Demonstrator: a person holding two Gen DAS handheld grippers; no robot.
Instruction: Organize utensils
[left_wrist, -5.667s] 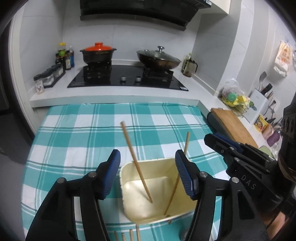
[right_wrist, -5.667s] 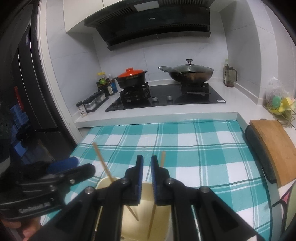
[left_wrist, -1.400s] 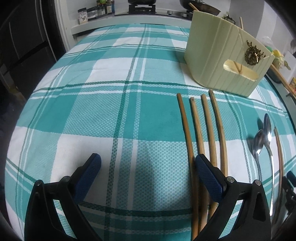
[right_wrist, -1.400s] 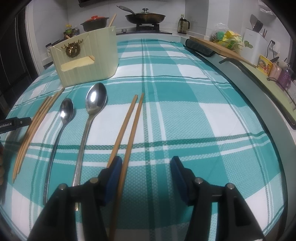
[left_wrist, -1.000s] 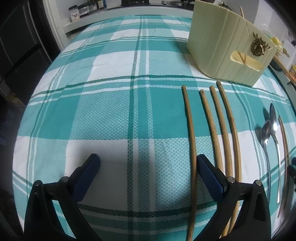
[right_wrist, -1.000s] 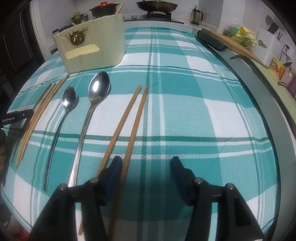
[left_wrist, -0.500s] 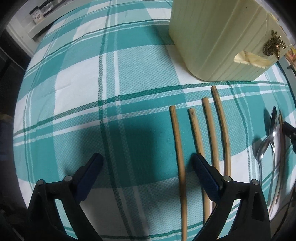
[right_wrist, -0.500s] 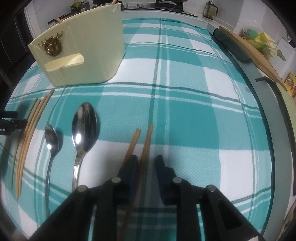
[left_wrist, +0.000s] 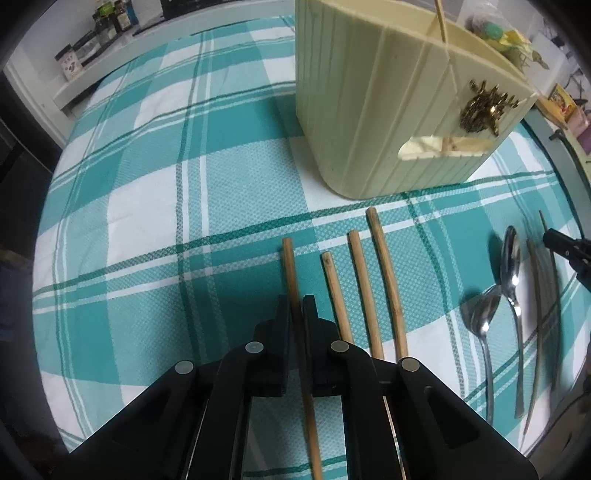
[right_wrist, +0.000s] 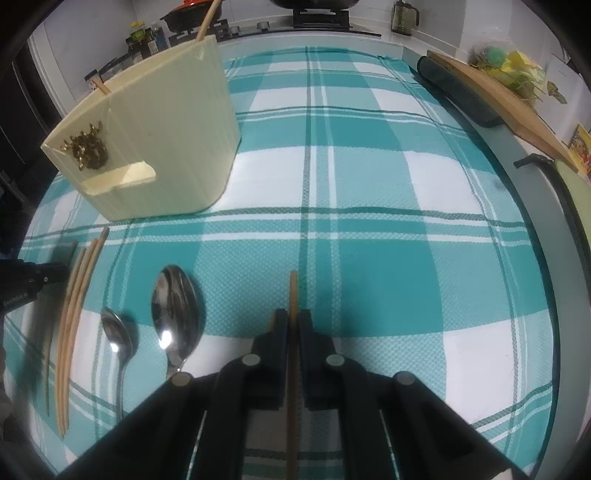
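Note:
My left gripper (left_wrist: 295, 308) is shut on the leftmost wooden chopstick (left_wrist: 290, 266); its jaws are closing tight, both pads pressing the stick. Three more chopsticks (left_wrist: 364, 291) lie on the cloth just to its right. My right gripper (right_wrist: 291, 319) is shut the same way on another chopstick (right_wrist: 293, 291), jaws closing with the stick pinched between them. A sliver of its partner shows beside the left finger. A large spoon (right_wrist: 177, 306) and a small spoon (right_wrist: 116, 332) lie between the two grippers. The cream utensil holder (left_wrist: 369, 110) stands behind them with chopsticks inside.
The teal checked tablecloth (right_wrist: 369, 184) covers the table. A wooden cutting board (right_wrist: 498, 96) lies along the right counter. The stove with pots (right_wrist: 314, 7) and bottles (right_wrist: 144, 37) sit at the back. The left gripper's tip (right_wrist: 33, 280) shows beside the chopstick row.
Both grippers went from open to shut, each on a chopstick. Both moved forward over the cloth toward the holder, and the left one shifted right onto the leftmost stick.

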